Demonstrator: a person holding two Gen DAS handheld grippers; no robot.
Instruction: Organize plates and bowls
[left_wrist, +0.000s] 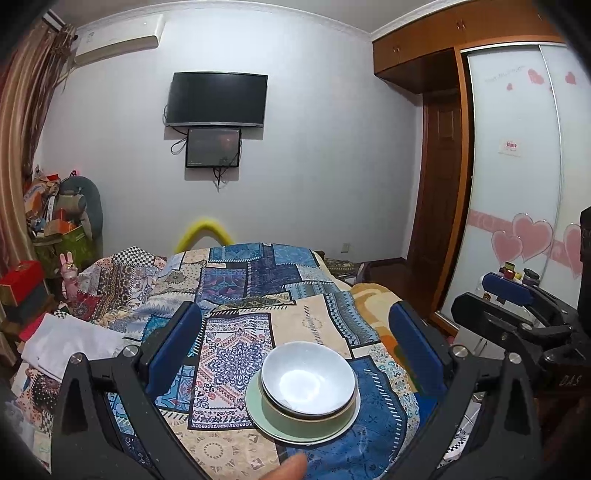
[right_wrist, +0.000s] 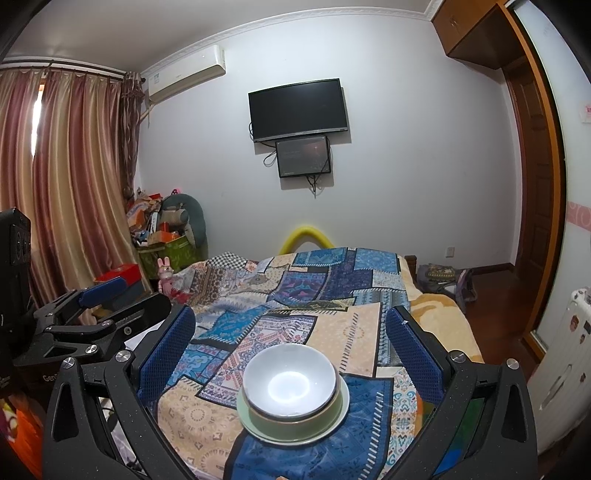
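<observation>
While both grippers hang spread wide and empty, the stack sits near on the bed (right_wrist: 207, 402), on the blue patch of quilt. White bowl (right_wrist: 291, 384) nests in a green bowl (right_wrist: 291, 419) on a green plate (right_wrist: 338, 415). Stack lies just ahead, low, between the fingers of the right gripper (right_wrist: 290, 350); for the left gripper (left_wrist: 295, 347) it sits slightly right of centre. Right looks nearer, hard to judge through fisheye. Round, no long axis. Glossy rims, likely slippery.
</observation>
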